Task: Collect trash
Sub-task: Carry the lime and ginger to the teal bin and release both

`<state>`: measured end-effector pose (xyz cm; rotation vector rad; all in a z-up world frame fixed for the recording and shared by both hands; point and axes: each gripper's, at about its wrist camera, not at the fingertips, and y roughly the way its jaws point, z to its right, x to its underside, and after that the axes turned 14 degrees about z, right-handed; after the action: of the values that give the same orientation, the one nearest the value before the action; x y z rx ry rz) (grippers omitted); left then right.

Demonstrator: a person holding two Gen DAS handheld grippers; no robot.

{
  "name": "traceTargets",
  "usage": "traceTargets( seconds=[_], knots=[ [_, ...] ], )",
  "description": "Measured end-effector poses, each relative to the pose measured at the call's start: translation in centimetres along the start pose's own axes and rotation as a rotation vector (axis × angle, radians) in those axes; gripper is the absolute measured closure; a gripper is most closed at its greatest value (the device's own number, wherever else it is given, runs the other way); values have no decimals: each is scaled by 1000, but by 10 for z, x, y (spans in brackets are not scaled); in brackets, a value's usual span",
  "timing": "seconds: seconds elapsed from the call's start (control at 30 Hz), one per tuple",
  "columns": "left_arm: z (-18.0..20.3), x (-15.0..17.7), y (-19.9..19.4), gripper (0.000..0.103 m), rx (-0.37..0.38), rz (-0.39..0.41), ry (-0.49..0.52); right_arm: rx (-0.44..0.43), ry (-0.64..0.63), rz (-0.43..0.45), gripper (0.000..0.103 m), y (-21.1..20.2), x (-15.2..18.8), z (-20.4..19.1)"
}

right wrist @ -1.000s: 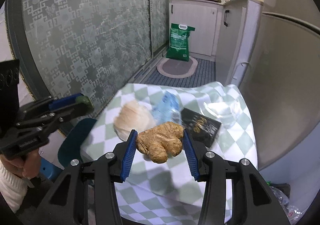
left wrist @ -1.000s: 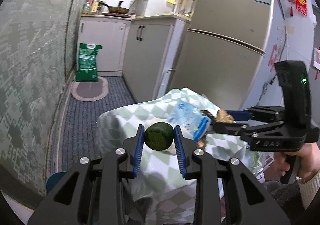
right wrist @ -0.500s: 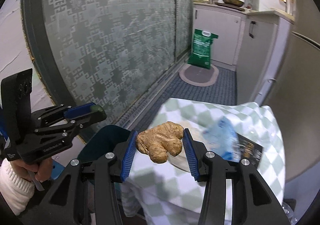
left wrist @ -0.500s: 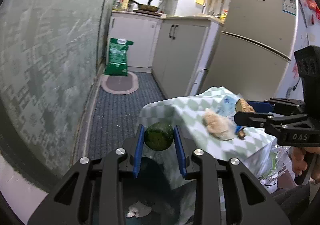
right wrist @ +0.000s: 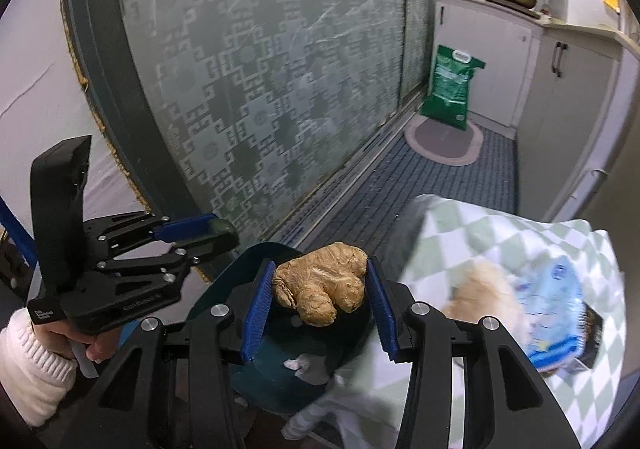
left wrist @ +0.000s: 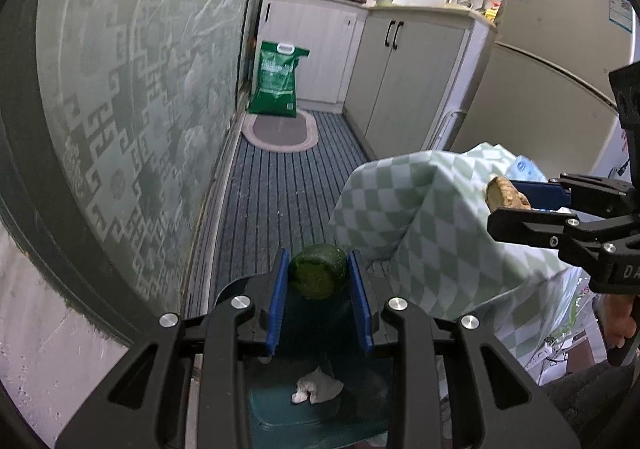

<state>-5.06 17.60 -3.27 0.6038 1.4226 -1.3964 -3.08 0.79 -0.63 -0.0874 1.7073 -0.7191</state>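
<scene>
patterned frosted glass (left wrist: 132, 101) runs along the left of a narrow kitchen with a striped floor mat (left wrist: 280, 185). left gripper (left wrist: 318, 281) has its jaws pinching a dark green round fruit (left wrist: 317, 275), held over a teal bin (left wrist: 320, 409) with a white crumpled scrap (left wrist: 316, 389) inside. right gripper (right wrist: 318, 295) has its jaws pinching a knobbly ginger root (right wrist: 324, 289), above the bin's rim (right wrist: 256, 249). rightward, a green-checked cloth (right wrist: 532, 241) covers the counter, carrying a blurred pale lump (right wrist: 484, 289), a blue packet (right wrist: 556, 309) and a dark packet (right wrist: 592, 337).
</scene>
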Motion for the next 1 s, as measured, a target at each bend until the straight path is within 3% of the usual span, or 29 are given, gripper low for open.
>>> traceTargets(
  seconds=[0.2, 0.7, 0.77, 0.8, 1.0],
  knots=[
    [-6, 10, 3, 71, -10, -50, 14, -37, -34, -54, 56, 21, 4, -22],
    [-21, 13, -2, 71, -21, -54, -2, -94, -97, -231, 56, 68, 35, -55],
    [-23, 13, -2, 71, -24, -58, -3, -111, -94, -262, 49, 72, 38, -56],
    [-23, 13, -3, 71, -25, -60, -3, -111, -94, -262, 44, 72, 39, -57],
    [-25, 15, 1, 71, -31, -86, -1, -92, -94, -247, 44, 70, 35, -54]
  ],
)
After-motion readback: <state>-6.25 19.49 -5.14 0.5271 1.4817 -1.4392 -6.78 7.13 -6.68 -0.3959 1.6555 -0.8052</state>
